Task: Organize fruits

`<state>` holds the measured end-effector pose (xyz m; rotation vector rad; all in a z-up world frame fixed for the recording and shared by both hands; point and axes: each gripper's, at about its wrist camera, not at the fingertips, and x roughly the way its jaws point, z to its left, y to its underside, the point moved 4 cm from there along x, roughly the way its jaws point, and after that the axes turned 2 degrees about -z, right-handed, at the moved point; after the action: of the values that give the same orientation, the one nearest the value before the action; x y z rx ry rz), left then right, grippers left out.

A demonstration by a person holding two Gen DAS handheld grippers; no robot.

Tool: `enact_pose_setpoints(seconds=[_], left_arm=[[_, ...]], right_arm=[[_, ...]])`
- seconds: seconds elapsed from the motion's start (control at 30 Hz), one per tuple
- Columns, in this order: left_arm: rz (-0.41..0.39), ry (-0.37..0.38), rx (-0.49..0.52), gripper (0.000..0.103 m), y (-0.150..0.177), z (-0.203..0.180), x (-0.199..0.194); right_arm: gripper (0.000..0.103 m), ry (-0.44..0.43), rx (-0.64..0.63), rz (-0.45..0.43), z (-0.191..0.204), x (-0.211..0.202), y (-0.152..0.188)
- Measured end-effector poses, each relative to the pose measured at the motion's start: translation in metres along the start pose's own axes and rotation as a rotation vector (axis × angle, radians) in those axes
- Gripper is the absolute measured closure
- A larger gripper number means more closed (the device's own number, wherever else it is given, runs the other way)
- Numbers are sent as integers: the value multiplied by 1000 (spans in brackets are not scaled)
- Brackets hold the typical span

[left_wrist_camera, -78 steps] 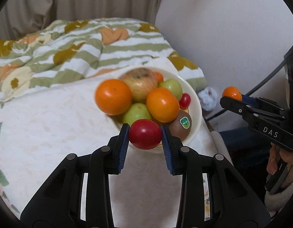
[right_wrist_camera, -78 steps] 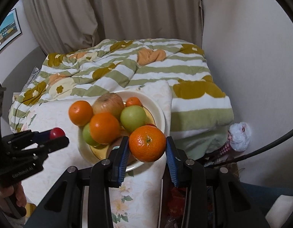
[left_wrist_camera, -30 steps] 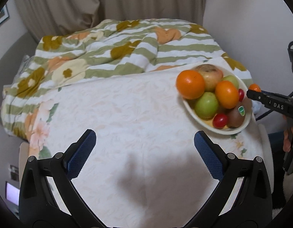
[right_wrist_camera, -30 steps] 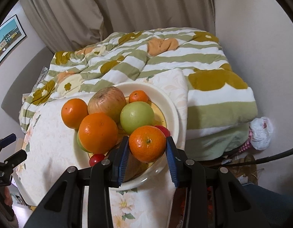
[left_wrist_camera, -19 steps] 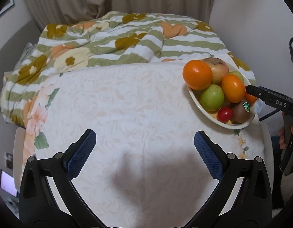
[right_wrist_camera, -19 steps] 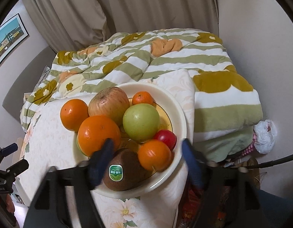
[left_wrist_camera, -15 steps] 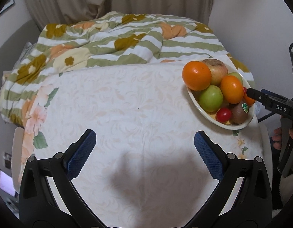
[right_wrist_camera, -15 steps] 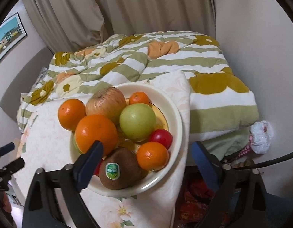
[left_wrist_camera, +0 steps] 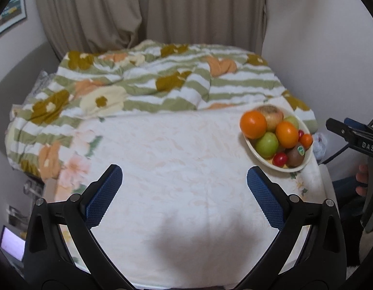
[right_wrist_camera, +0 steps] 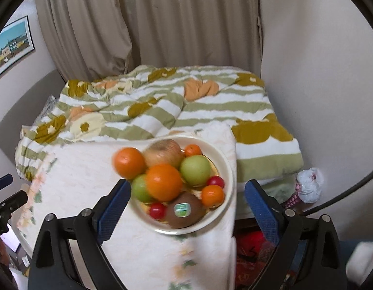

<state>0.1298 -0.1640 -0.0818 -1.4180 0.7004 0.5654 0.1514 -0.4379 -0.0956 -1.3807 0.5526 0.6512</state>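
A pale floral tablecloth [left_wrist_camera: 176, 169] covers a table set against a bed with a green-striped flowered quilt [left_wrist_camera: 162, 84], beige curtains [left_wrist_camera: 150, 12] behind.

From the left wrist view, the left gripper [left_wrist_camera: 184, 188] hangs over bare cloth with its blue pads spread wide and nothing between them. The cream bowl [left_wrist_camera: 304, 164] sits at the cloth's far right corner, well away from this gripper. It is heaped: a big orange [left_wrist_camera: 253, 123], a brownish apple [left_wrist_camera: 271, 113] behind it, a green apple [left_wrist_camera: 266, 144], a kiwi [left_wrist_camera: 296, 155] with a sticker, a small red fruit [left_wrist_camera: 280, 159] at the bowl's near rim. Just right of the bowl, the right gripper's black finger [left_wrist_camera: 350, 135] shows, with the person's hand [left_wrist_camera: 361, 181] below it.

From the right wrist view, slightly blurred, the right gripper [right_wrist_camera: 185, 200] hangs on the near side of the bowl [right_wrist_camera: 225, 169], jaws wide and empty. A mandarin [right_wrist_camera: 212, 195] rests at the bowl's right rim beside the kiwi [right_wrist_camera: 184, 210].

The fruits look firm, smooth and round, so likely to roll; I would pinch each across its widest middle. The small red ones probably bruise easily and want a gentle squeeze.
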Motion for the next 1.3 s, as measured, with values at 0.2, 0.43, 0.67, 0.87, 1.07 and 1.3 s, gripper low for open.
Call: enact_pose_setpoints(seconds=[0.2,0.43,0.67,0.87,1.07,1.3], left_arm=[[-73,3,-17,0,-12,38,-44],[-143,-12,-10,0,-15,72,-76],[-165,-9,4,0,-6,89,-92],[-180,-2,2,0,-3,95,-98],[-189,8,6,0,-3,95,-99],[-188,10,3,0,-4,92,-98]], right_arm=[[9,38,-19,-60,53,-50,-5],[9,25,-45,-58,109,-72,3],[9,54,-41,-59,136,-79,16],[9,79,-51,-71,147,-82,21],[9,92,-49,-87,150,-87,19],[9,98,-45,-87,148,-87,17]])
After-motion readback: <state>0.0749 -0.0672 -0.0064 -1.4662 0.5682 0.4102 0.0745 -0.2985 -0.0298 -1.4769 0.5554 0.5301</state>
